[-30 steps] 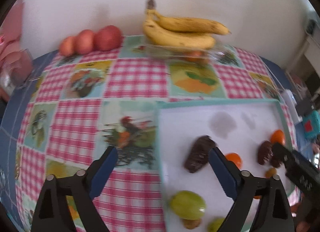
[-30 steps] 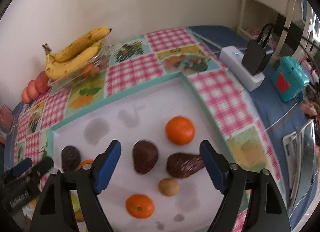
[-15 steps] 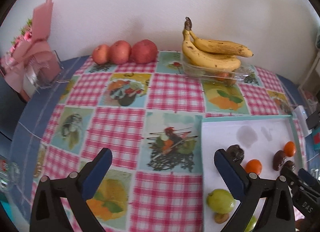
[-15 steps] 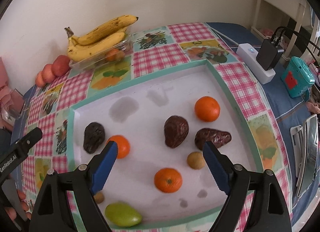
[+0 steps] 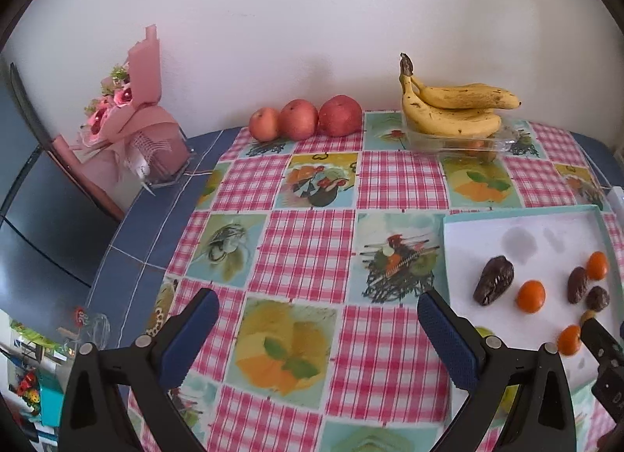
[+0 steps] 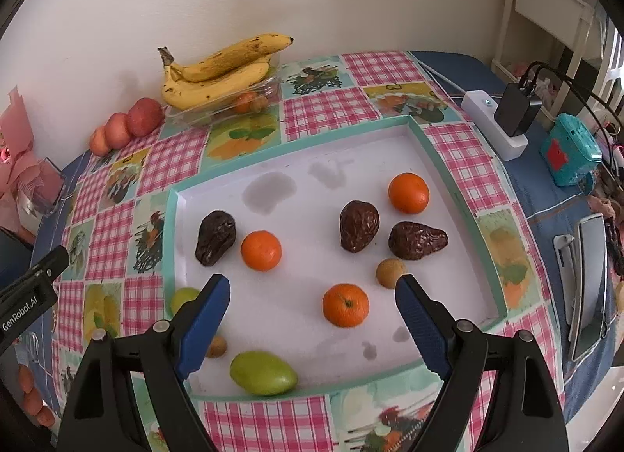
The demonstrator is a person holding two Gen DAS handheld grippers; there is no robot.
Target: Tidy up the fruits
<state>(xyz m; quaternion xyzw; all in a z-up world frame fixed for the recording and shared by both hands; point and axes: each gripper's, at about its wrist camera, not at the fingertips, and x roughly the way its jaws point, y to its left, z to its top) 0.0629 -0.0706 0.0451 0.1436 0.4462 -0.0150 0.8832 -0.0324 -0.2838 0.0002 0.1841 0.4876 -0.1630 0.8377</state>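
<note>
A white tray with a teal rim [image 6: 292, 148] holds three dark avocados [image 6: 358, 226], three oranges [image 6: 261, 250], two green fruits [image 6: 263, 372] and two small brown ones [image 6: 390, 272]. My right gripper [image 6: 312, 288] hangs open above the tray's near half, apart from every fruit, with one orange [image 6: 345, 304] showing below between its fingers. My left gripper [image 5: 316, 307] is open and holds nothing, over the checked tablecloth to the left of the tray [image 5: 522, 214]. Bananas [image 5: 452, 109] lie on a clear box by the wall, with three red apples [image 5: 304, 118] beside them.
A pink bouquet [image 5: 128, 120] stands at the table's far left. Right of the tray are a white power strip with a charger [image 6: 493, 124], a teal box [image 6: 569, 149] and a flat device [image 6: 585, 288]. Checked cloth lies bare between apples and tray.
Both grippers have lifted and drawn back from the tray. The left view swung left, so the tray slid to its right edge and the bouquet came in. Both stayed open.
</note>
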